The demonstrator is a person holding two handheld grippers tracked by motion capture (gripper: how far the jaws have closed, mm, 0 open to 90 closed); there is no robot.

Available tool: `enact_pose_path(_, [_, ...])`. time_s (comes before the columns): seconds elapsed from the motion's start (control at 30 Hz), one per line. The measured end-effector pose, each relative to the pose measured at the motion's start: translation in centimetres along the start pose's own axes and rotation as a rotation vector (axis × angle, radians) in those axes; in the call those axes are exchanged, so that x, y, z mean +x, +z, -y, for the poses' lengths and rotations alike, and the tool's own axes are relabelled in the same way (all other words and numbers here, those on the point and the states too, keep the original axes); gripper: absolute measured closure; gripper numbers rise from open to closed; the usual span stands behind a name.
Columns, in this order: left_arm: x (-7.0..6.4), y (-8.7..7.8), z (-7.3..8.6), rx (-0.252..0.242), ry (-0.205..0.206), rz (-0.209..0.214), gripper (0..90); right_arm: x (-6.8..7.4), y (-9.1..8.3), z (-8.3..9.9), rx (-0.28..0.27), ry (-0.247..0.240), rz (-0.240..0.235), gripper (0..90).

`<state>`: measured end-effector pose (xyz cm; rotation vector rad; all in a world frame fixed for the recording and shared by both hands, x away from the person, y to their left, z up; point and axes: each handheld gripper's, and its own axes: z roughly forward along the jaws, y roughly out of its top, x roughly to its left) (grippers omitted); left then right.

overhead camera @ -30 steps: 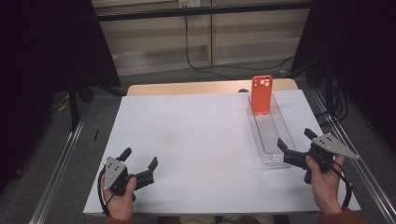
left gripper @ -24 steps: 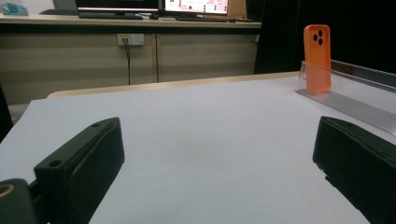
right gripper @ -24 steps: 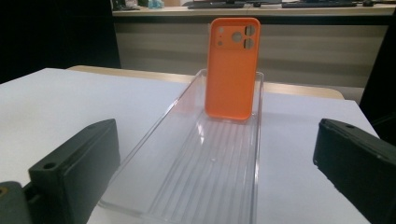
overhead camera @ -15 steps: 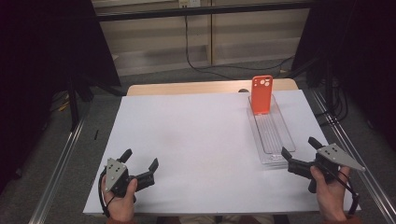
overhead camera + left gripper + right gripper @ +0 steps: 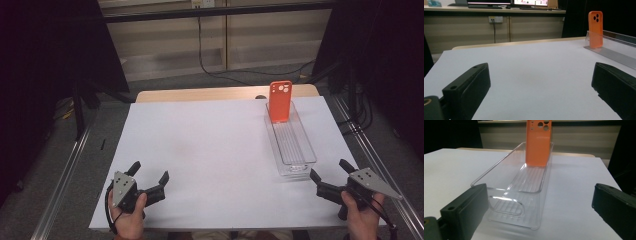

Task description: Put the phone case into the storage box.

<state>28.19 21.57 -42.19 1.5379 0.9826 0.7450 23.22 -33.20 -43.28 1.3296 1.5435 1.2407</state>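
So there's a white table [image 5: 215,150] with a long clear plastic bin [image 5: 291,145] sitting on its right half, running away from the person. An orange phone case [image 5: 279,101] stands upright at the far end of that bin, leaning against the back wall with the camera cutouts at the top. Rest of the bin looks bare, just the ribbed floor.

The right gripper [image 5: 331,176] is held low near the front right corner of the table, just short of the near end of the bin and not touching it. Its jaws are spread wide with nothing between them. From the right gripper view you look straight down the bin [image 5: 519,187] at the case [image 5: 538,142], so it's pretty much lined up with it.

The left gripper [image 5: 150,172] is over at the front left of the table, well away from the bin, jaws also spread wide and holding nothing. In the left gripper view the case [image 5: 595,28] is off at the far right.
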Motion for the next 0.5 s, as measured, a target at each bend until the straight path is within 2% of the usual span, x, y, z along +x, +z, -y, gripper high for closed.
enact_pose_path(0.3, [-0.05, 0.29, 0.10, 0.017, 0.001, 0.026, 2.0, 0.08, 0.43, 0.12, 0.001, 0.011, -0.015, 0.0])
enact_pose_path(0.37, [0.04, 0.34, 0.10, 0.018, -0.011, 0.009, 2.0, 0.08, 0.54, 0.07, 0.000, 0.009, -0.020, 0.0])
enact_pose_path(0.5, [0.02, 0.34, 0.12, 0.022, -0.007, 0.011, 1.9, 0.04, 0.51, 0.00, -0.005, 0.007, -0.024, 0.0])
